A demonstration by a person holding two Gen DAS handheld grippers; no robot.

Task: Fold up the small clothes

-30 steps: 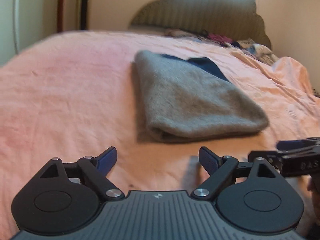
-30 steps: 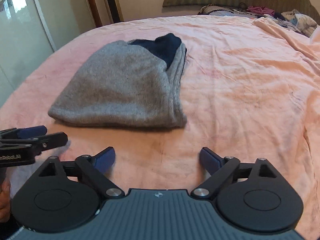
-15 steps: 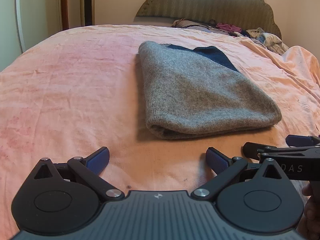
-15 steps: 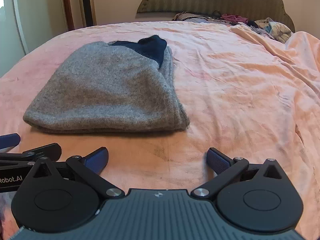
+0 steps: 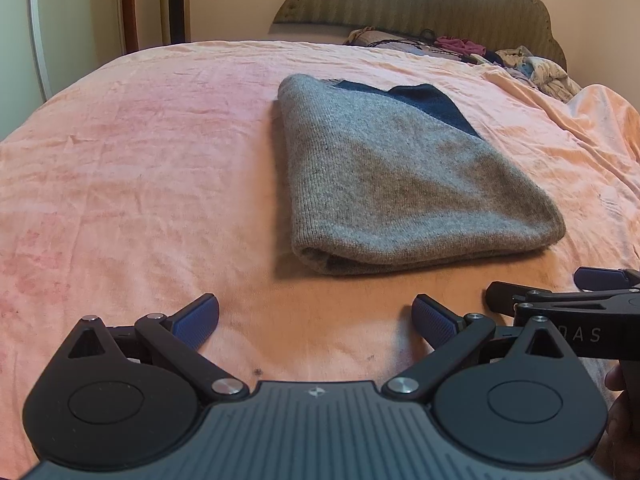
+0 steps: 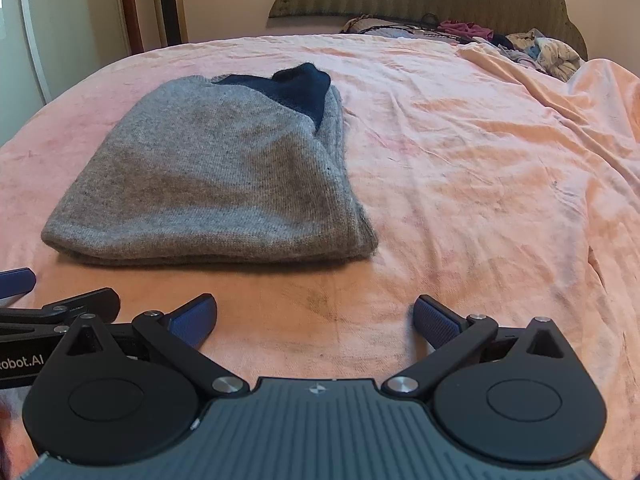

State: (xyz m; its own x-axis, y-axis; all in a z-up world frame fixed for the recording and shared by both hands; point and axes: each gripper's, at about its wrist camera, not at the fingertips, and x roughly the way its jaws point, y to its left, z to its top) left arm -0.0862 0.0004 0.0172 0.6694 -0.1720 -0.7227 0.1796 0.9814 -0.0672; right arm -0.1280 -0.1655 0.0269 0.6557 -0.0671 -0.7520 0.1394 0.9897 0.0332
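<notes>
Folded grey sweater [image 5: 404,184] on pink bedspread [image 5: 140,184], left gripper [image 5: 316,320] and right gripper [image 6: 316,320] spread wide, empty, near its front edge; folding seemingly finished, next likely another garment

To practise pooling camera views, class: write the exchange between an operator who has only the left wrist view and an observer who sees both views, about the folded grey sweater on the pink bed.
Operator: My left tongs are open, short of the grey sweater. I see the right tongs only side-on. Are they open?
Observer: Yes. Both of their blue pads are spread wide with nothing between them, and they hang over the pink bedspread, short of the sweater's near edge.
Operator: I see a rounded fold on the sweater's left edge. What about the right edge?
Observer: The right wrist view shows several stacked layers running along that edge, not one smooth fold.
</notes>
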